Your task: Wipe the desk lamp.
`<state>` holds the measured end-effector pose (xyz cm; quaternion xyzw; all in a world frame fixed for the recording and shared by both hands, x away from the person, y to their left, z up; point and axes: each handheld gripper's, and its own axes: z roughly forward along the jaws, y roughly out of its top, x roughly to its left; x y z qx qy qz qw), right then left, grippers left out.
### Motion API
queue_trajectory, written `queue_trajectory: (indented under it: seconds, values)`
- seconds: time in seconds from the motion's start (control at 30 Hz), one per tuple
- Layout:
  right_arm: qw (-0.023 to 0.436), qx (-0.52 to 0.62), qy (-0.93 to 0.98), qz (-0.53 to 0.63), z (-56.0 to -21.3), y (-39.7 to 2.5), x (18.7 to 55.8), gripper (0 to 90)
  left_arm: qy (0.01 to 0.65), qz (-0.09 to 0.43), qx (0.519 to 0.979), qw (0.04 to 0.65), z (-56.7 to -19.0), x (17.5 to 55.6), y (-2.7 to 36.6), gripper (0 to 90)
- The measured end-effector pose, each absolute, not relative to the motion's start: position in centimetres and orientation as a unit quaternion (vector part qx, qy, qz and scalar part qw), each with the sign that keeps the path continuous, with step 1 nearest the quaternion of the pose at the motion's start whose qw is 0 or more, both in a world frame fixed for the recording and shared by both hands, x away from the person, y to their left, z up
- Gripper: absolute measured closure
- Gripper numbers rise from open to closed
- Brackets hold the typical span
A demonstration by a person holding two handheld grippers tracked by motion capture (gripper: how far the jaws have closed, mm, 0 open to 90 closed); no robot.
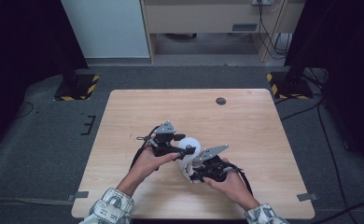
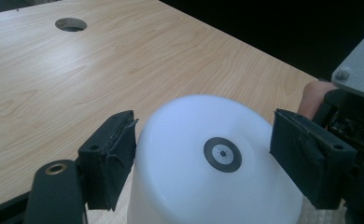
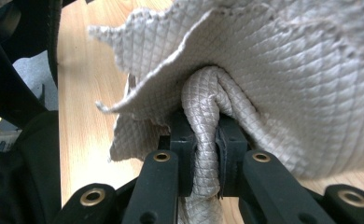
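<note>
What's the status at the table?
Left gripper open around white cup. Right gripper shut on cloth. Nothing in the way.

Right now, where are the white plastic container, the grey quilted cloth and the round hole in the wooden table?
White plastic container (image 2: 208, 186): left gripper view, on its upturned base.
Grey quilted cloth (image 3: 207, 135): right gripper view, on the pinched fold.
Round hole (image 1: 220, 101): high view, on its centre, far side of the table.

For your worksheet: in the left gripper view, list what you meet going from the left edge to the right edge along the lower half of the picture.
Left jaw pad → white upturned container with its dark round mark → right jaw pad → the other tongs' grey plate at the far right edge.
</note>
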<state>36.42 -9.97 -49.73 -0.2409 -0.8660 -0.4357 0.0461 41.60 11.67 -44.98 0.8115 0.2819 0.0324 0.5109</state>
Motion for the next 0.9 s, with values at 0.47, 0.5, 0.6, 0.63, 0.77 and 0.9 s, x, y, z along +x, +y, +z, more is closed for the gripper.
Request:
queue_trajectory:
  seconds: [0.47,0.5,0.6,0.63,0.77,0.9]
  values:
    - [0.012,-0.312,-0.825,-0.471,-47.5,-15.4,38.1,80.9,0.282,0.030,0.811,0.511,-45.0,41.6,11.7,22.4]
    - [0.008,-0.318,-0.817,-0.480,-47.3,-15.6,38.4,80.9,0.282,0.030,0.811,0.512,-45.0,41.6,11.7,22.4]
    - [-0.001,-0.335,-0.801,-0.496,-47.1,-15.8,39.2,80.9,0.283,0.028,0.811,0.511,-45.0,41.7,11.7,22.4]
    - [-0.001,-0.338,-0.800,-0.496,-47.2,-15.7,39.4,80.9,0.283,0.027,0.811,0.511,-45.0,41.7,11.7,22.4]
    - [0.007,-0.350,-0.803,-0.482,-48.1,-15.4,39.9,80.8,0.284,0.025,0.809,0.513,-45.1,41.7,11.8,22.4]
    - [0.016,-0.358,-0.816,-0.454,-49.2,-15.0,39.9,80.8,0.283,0.024,0.809,0.514,-45.1,41.6,11.8,22.5]
